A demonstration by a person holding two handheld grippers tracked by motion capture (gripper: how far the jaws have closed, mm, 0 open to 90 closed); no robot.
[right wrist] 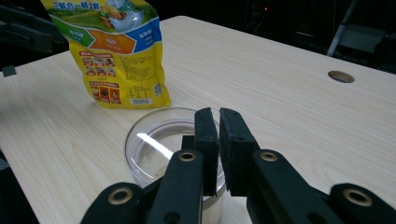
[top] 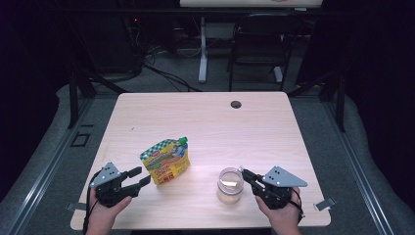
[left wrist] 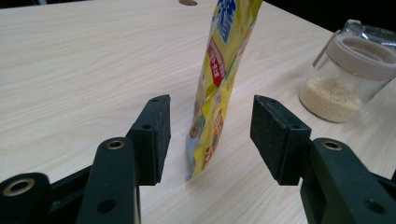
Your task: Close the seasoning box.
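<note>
Far tabletop point(top: 205, 115) lies bare; left gripper point(top: 138, 176) fingers spread around the pouch point(top: 165, 161) edge (untouched), right gripper point(top: 247, 176) fingers nearly closed at the jar point(top: 230, 185) rim.

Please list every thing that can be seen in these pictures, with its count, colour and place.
pouch: 1, yellow with green cap, standing left of the table's centre, its edge between the left gripper's open jaws, not touched
jar: 1, clear glass with pale lid, pale grains at the bottom, near the front edge, right of the pouch
table: 1, light wood, with a round hole near the far edge
chair: 1, black, on the floor beyond the table
desk leg: 1, white, beyond the table
left gripper: 1, black, front left, open
right gripper: 1, black, front right, jaws nearly together at the jar's rim
hands: 2, one behind each gripper
</note>
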